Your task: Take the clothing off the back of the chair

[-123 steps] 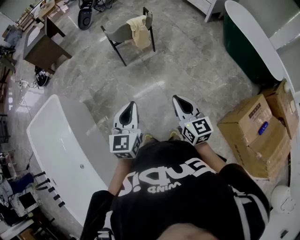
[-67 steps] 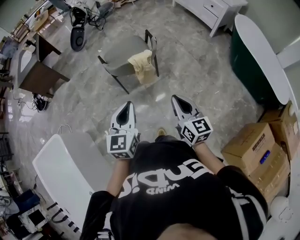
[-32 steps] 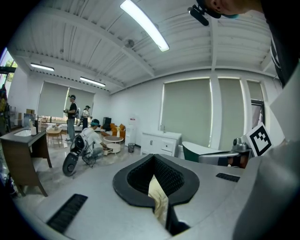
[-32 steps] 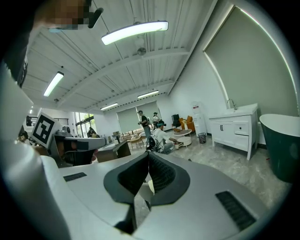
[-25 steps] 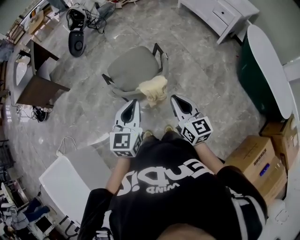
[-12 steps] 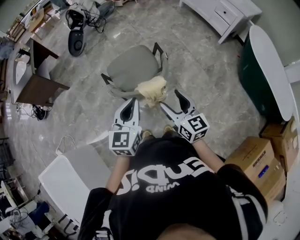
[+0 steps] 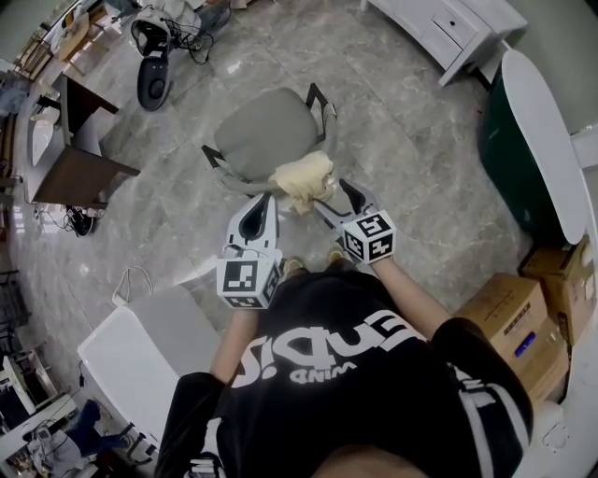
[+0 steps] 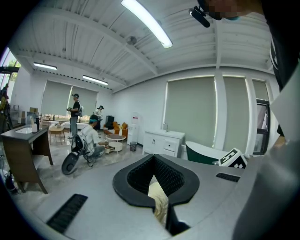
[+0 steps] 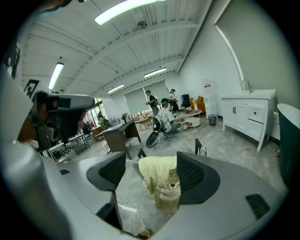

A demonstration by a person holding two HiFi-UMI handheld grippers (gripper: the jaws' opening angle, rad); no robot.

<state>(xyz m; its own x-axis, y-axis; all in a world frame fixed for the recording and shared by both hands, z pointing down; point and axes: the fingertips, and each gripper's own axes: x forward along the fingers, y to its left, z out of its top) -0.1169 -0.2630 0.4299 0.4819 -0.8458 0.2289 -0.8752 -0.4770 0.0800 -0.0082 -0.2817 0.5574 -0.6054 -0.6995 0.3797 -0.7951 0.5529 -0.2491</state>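
A pale yellow garment (image 7: 304,179) hangs over the back of a grey chair (image 7: 262,135) just in front of me. My right gripper (image 7: 330,194) is open, its tips right beside the cloth. In the right gripper view the garment (image 9: 161,180) shows in the gap ahead of the spread jaws of the right gripper (image 9: 151,171), and neither pad presses on it. My left gripper (image 7: 262,202) is shut and empty, pointing at the chair's back from the left. In the left gripper view a strip of the garment (image 8: 158,199) shows behind the closed jaws of the left gripper (image 8: 153,157).
A white bathtub (image 7: 140,364) lies at the lower left and a dark green tub (image 7: 523,121) at the right. Cardboard boxes (image 7: 523,308) stack at the lower right. A scooter (image 7: 154,65), a dark desk (image 7: 65,173) and a white cabinet (image 7: 448,28) stand farther off.
The person has walked up to the chair. In the last second the right gripper opened its jaws and dropped toward the garment. The left gripper has kept still.
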